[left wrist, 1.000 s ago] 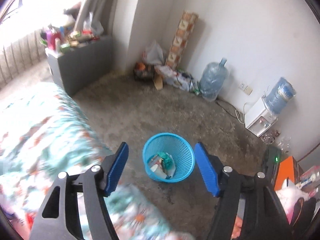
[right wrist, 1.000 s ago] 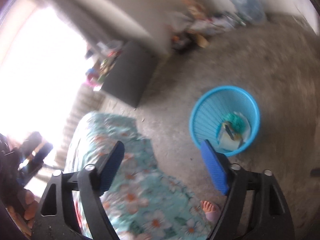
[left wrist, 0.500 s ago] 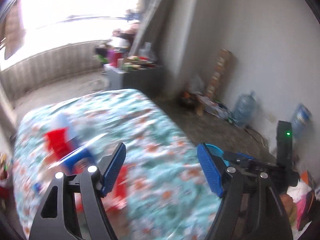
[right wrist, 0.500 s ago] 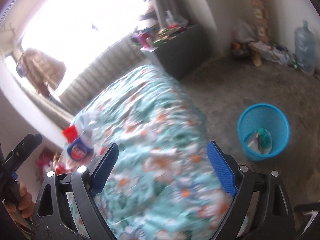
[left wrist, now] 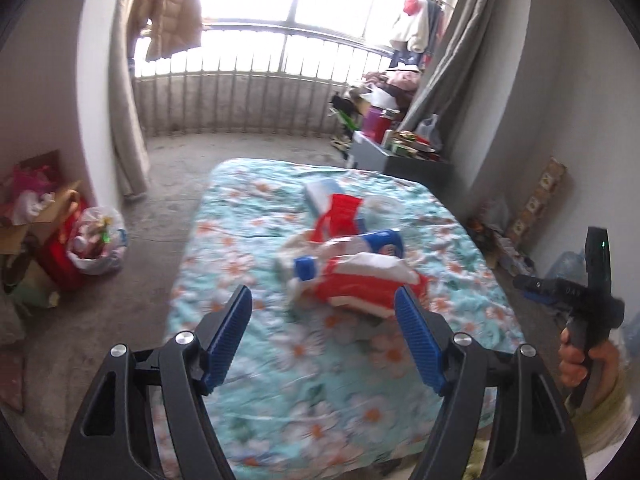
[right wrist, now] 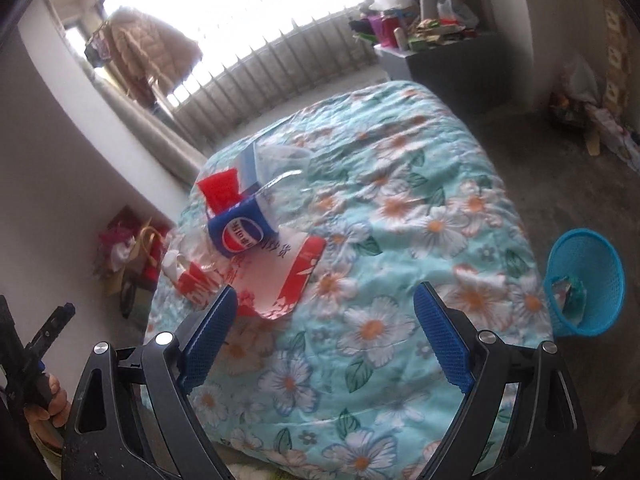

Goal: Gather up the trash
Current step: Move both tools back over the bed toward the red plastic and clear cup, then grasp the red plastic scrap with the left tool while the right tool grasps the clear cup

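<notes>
bedroom: floral bed [left wrist: 280, 360], hung coat [left wrist: 168, 8]

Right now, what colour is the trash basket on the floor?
Bright blue; the trash basket shows best in the right wrist view.

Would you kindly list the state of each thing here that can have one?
Left tongs: open, empty.
Right tongs: open, empty.
Basket: upright on floor, trash inside.
Pepsi bottle: lying on bed.
Red-white bag: crumpled, on bed.
Clear cup: on its side.

Daylight floods in from the tall barred balcony window [left wrist: 280, 12], blown out to white glare. The floral turquoise quilt [left wrist: 256, 248] looks slightly motion-blurred, and fisheye distortion bends the dark-vignetted edges.
</notes>
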